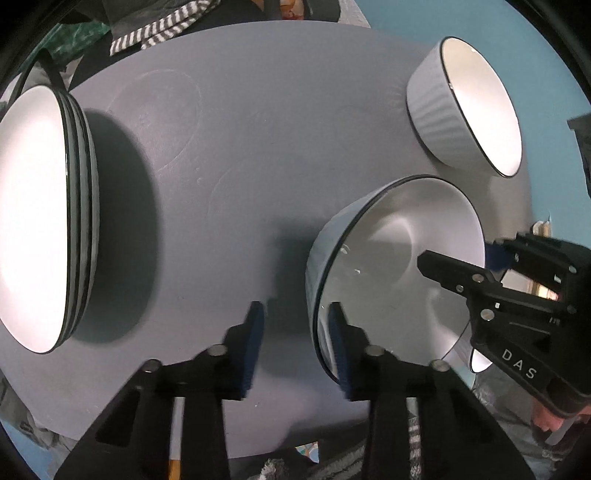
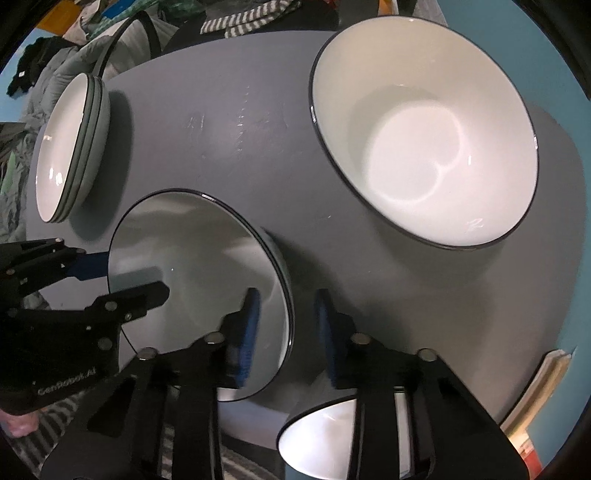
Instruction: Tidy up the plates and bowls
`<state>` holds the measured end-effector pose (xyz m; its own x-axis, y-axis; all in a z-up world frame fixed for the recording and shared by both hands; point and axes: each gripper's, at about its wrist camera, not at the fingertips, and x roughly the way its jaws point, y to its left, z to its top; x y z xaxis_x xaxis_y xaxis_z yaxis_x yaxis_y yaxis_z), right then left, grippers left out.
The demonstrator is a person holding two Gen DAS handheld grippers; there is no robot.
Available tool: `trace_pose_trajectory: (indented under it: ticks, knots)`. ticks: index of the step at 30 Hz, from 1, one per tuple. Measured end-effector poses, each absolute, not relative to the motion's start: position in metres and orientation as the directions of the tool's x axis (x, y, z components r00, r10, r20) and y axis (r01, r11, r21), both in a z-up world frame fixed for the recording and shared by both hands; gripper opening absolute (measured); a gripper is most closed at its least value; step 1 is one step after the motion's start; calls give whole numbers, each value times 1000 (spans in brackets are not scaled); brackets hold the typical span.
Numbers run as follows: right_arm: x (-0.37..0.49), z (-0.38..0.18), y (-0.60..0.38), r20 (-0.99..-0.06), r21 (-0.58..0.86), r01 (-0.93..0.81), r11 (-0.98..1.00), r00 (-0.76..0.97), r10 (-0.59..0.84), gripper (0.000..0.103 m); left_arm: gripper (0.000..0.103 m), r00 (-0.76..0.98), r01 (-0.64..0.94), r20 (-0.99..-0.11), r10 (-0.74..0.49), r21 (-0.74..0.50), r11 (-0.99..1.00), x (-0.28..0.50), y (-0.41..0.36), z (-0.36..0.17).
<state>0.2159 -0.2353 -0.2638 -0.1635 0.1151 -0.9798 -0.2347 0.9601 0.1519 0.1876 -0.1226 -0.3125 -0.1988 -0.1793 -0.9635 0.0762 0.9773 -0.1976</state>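
A white bowl [image 1: 399, 258] with a dark rim stands on the grey table [image 1: 240, 147], with both grippers at its edges. My left gripper [image 1: 295, 314] straddles the bowl's left rim: one blue pad is inside and one outside, and a gap shows at the outer pad. It is open. In the right wrist view the same bowl [image 2: 199, 258] has my right gripper [image 2: 288, 299] astride its right rim. Those pads stand just off the wall, so it is open too. Each gripper shows in the other's view, the right gripper [image 1: 476, 258] and the left gripper [image 2: 122, 280].
A stack of dark-rimmed plates [image 1: 37, 214] [image 2: 70, 147] sits at the table's left. A ribbed white bowl [image 1: 461, 107] [image 2: 424, 140] stands at the back right. Another white bowl [image 2: 332, 435] lies under my right gripper. Striped cloth [image 1: 159, 29] and clutter lie beyond the far edge.
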Motion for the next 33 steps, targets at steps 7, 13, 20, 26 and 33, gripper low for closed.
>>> trace_pose_trajectory:
  ticks: [7, 13, 20, 26, 33]
  knots:
    - [212, -268, -232, -975, 171, -237, 956, -178, 130, 10, 20, -201, 80, -960, -196, -216, 973, 189, -125, -313]
    - [214, -269, -228, -978, 152, -234, 960, -173, 112, 7, 15, -196, 79, -958, -208, -227, 971, 190, -133, -311]
    - [225, -267, -221, -982, 140, -221, 965, -155, 107, 6, 13, -170, 100, -967, -192, -211, 972, 185, -135, -307]
    - [227, -259, -226, -981, 149, -198, 969, -154, 119, 6, 12, -140, 143, -976, -165, -184, 972, 182, -158, -292]
    - [235, -222, -243, -983, 150, -183, 972, -132, 126, 6, 12, -110, 175, -977, -183, -200, 964, 190, -171, -259]
